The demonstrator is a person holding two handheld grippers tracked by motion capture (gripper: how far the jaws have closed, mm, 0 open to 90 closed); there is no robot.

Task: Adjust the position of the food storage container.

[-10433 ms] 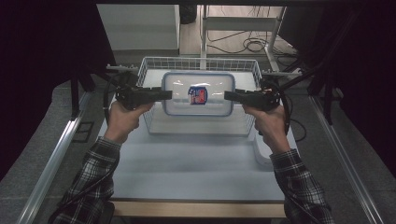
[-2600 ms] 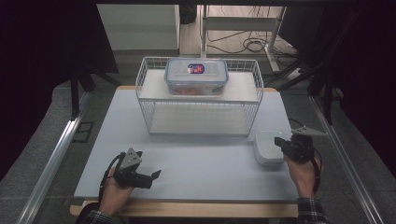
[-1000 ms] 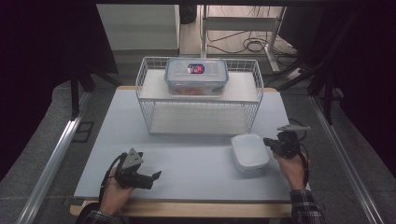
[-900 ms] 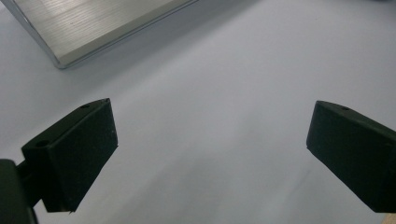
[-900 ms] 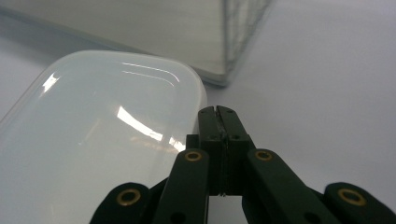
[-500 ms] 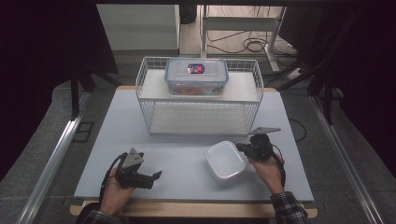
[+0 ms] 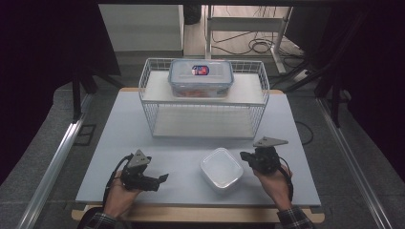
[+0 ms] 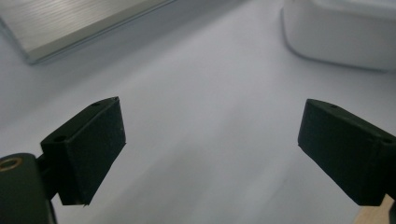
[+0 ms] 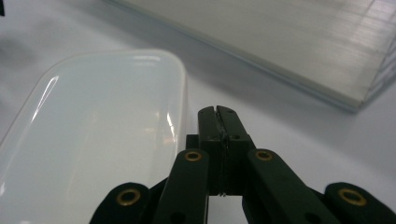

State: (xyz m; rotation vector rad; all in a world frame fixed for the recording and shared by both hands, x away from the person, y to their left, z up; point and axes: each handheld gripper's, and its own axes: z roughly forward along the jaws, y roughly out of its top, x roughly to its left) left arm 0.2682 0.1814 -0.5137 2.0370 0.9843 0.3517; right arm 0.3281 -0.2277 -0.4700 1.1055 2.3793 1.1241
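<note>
On the left, my left tongs (image 7: 161,178) rest low over the near part of the tabletop (image 7: 119,143), jaws spread wide with nothing but bare surface between them — they have just been closing a little. In the left gripper view the white container (image 8: 341,35) sits beyond them, off to the upper right, well apart from the pads. Moving right, I see that white container (image 7: 221,169) lying flat on the tabletop in front of the wire rack (image 7: 205,102), whose upper shelf carries a clear lidded box (image 7: 200,77). Further right, my right tongs (image 7: 244,156) are clenched tight on nothing — their tips sit just beside the container's right edge, and I cannot tell whether they touch it.
</note>
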